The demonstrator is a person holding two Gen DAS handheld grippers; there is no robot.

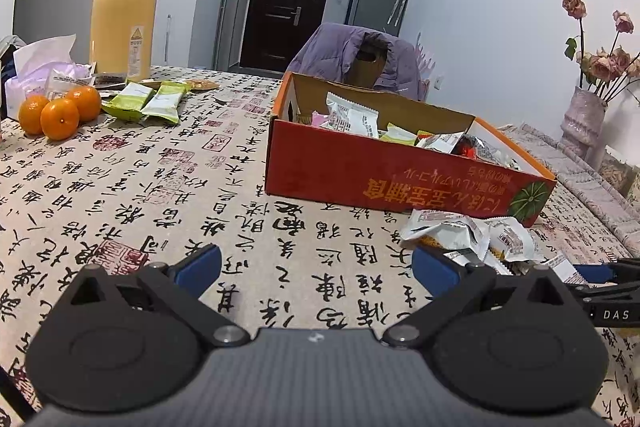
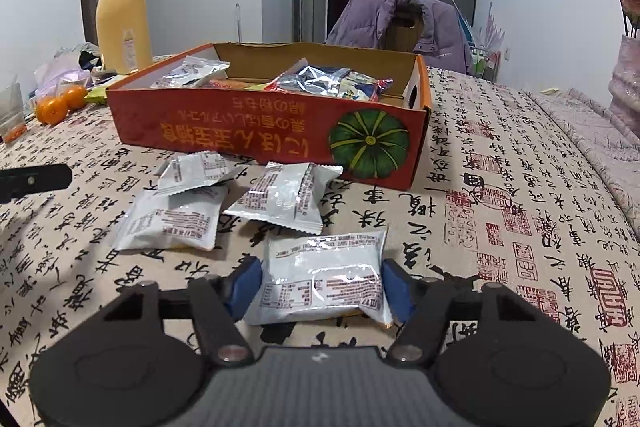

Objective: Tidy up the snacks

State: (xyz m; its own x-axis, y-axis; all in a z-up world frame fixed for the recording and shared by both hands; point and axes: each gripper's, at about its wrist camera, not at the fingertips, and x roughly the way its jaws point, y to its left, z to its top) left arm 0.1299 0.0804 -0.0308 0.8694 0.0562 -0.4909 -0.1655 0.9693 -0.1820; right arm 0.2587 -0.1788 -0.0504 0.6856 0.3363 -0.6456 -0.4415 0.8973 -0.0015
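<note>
- Blue-padded fingers of the right gripper (image 2: 322,285) sit on either side of a white foil snack packet (image 2: 324,277) lying flat on the cloth; the jaws stand partly open, and whether the pads press its crinkled edges I cannot tell.
- Just ahead of that gripper lie 3 more white packets (image 2: 280,197), flat and pillow-shaped with serrated ends, 2 of them overlapping.
- Beyond them stands a shallow red cardboard box (image 2: 256,131) with a green pumpkin printed on its near wall; inside it are white packets and shiny silver-blue wrappers in a loose heap.
- The left gripper (image 1: 316,267) hangs wide open over the bare tablecloth (image 1: 200,187), holding nothing; the cloth is beige and printed with black calligraphy and red seals.
- Far ahead and to its left are 3 glossy oranges (image 1: 60,111), 2 green packets (image 1: 148,101) and a tall, smooth yellow flask (image 1: 122,11).
</note>
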